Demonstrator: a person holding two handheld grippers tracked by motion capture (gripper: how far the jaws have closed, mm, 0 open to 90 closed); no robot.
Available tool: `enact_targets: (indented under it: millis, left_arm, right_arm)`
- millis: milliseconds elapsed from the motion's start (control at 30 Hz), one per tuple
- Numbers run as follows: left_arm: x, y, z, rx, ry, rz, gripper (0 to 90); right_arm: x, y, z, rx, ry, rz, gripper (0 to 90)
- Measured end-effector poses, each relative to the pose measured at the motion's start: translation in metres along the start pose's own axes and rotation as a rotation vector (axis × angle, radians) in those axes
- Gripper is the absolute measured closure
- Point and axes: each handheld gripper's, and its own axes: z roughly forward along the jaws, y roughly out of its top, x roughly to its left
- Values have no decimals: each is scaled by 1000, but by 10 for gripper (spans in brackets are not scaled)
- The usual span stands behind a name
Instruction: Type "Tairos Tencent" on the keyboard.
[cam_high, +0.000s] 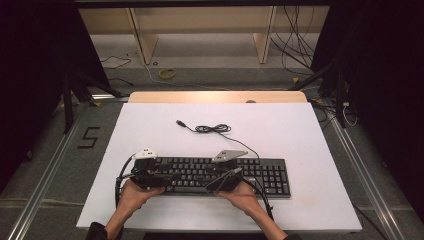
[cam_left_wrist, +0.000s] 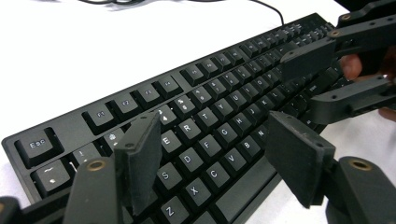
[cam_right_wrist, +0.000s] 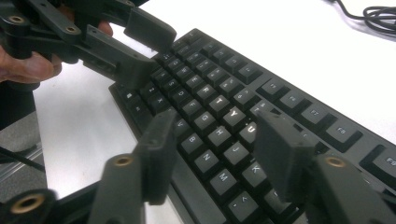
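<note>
black keyboard (cam_high: 220, 175), flat, near table edge

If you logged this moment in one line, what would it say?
left gripper: open, over keyboard left end | right gripper: open, over keyboard middle | cable: loose on table

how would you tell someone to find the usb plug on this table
Start at the white table and find the black keyboard near its front edge, where both hands hold tongs. A thin black cable runs from the keyboard's back edge to a small tangled coil mid-table. The USB plug is the small dark tip just past that coil on the left, lying alone on bare white.
</note>
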Motion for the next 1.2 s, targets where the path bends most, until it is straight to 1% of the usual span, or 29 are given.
enact_targets:
  millis: [200, 333, 467, 567, 767, 967, 1033, 1200]
  left_arm:
    - [-2, -1, -3, -22, -8, -3, 356]
    - [-3, -2, -5, -28, -10, 4, 352]
    - [-3, -4, -7, -47, -22, 6, 343]
    - [-3, -5, -8, -57, -25, 7, 334]
    - [-4, -9, -10, -61, -31, 16, 330]
    - [-6, -12, -11, -68, -41, 20, 331]
    - [-6, -13, -12, -67, -48, 21, 331]
    - [-8, -15, -12, -66, -49, 24, 327]
  right_arm:
    - [1, 1, 4, 14, -4, -7, 622]
    - [0, 1, 6, 22, -1, -8, 708]
    - [0, 1, 9, 34, 0, -13, 787]
    - [0, 0, 10, 45, -4, -15, 829]
    - [0, -1, 14, 61, -5, -22, 878]
    - [3, -3, 22, 93, -14, -36, 891]
    - [3, -3, 24, 96, -15, -37, 892]
    - [5, -4, 27, 109, -17, -41, 900]
